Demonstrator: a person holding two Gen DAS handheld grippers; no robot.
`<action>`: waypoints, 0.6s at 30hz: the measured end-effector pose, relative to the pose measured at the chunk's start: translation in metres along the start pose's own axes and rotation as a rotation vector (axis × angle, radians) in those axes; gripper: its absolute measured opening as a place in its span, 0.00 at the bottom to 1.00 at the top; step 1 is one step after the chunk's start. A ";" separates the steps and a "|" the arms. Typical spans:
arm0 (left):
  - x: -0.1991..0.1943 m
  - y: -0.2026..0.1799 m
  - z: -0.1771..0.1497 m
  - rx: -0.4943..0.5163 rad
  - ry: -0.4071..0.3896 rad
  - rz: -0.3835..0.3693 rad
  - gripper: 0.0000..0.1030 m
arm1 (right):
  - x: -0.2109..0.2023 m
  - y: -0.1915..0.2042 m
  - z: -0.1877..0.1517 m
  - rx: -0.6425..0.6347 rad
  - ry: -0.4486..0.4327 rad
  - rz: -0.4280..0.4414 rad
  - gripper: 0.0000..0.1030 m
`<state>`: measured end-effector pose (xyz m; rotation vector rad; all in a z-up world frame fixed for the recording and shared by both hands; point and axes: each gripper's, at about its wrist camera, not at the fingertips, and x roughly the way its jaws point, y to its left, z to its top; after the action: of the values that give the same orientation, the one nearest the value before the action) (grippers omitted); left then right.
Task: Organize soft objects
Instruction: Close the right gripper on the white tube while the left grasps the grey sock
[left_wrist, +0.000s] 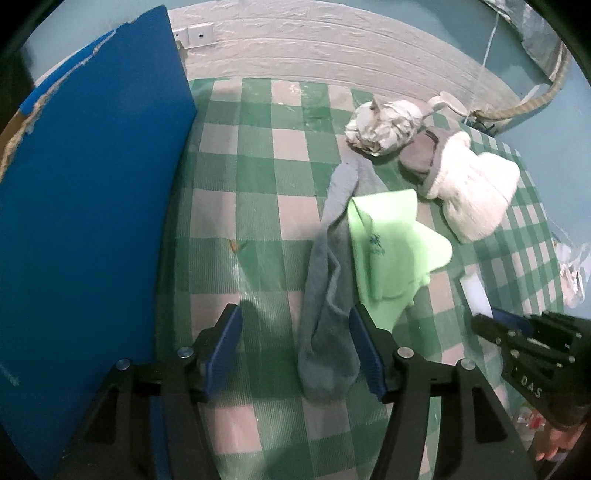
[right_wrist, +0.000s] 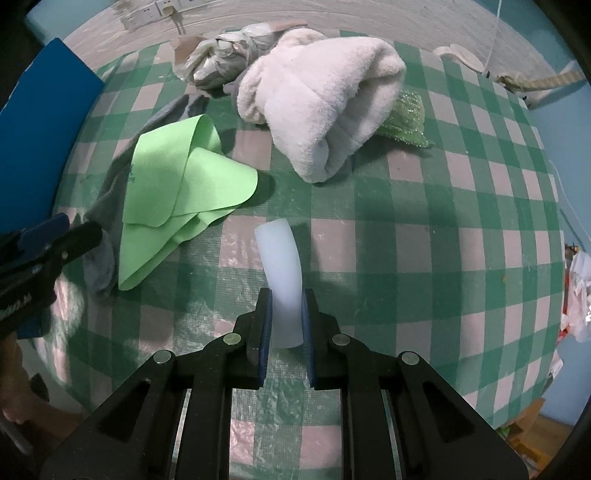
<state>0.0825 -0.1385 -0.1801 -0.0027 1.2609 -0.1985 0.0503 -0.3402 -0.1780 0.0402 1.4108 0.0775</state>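
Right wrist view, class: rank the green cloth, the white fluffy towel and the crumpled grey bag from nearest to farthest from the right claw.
1. Green cloth: left of the right claw, on the checked table.
2. White fluffy towel: beyond the cloth, ahead and slightly right.
3. Crumpled grey bag: behind the towel, at the table's far edge.

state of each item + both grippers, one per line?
left gripper: open, grey sock between its jaws, not pinched
right gripper: shut on white tube
white tube: held, bent
grey sock: flat, stretched out, partly under green cloth
green cloth: loosely folded
white towel: bunched
checked table: covered in clear plastic
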 end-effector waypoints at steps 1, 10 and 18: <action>0.001 0.001 0.001 -0.005 0.001 -0.002 0.60 | 0.000 0.000 0.000 0.001 0.001 0.002 0.15; 0.007 -0.002 0.010 0.014 -0.019 -0.001 0.64 | 0.005 -0.004 0.012 0.005 -0.002 0.011 0.21; 0.013 -0.014 0.014 0.064 -0.043 0.014 0.64 | 0.005 -0.001 0.012 -0.005 -0.009 -0.002 0.27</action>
<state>0.0975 -0.1557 -0.1867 0.0567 1.2109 -0.2257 0.0629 -0.3410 -0.1812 0.0354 1.4020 0.0793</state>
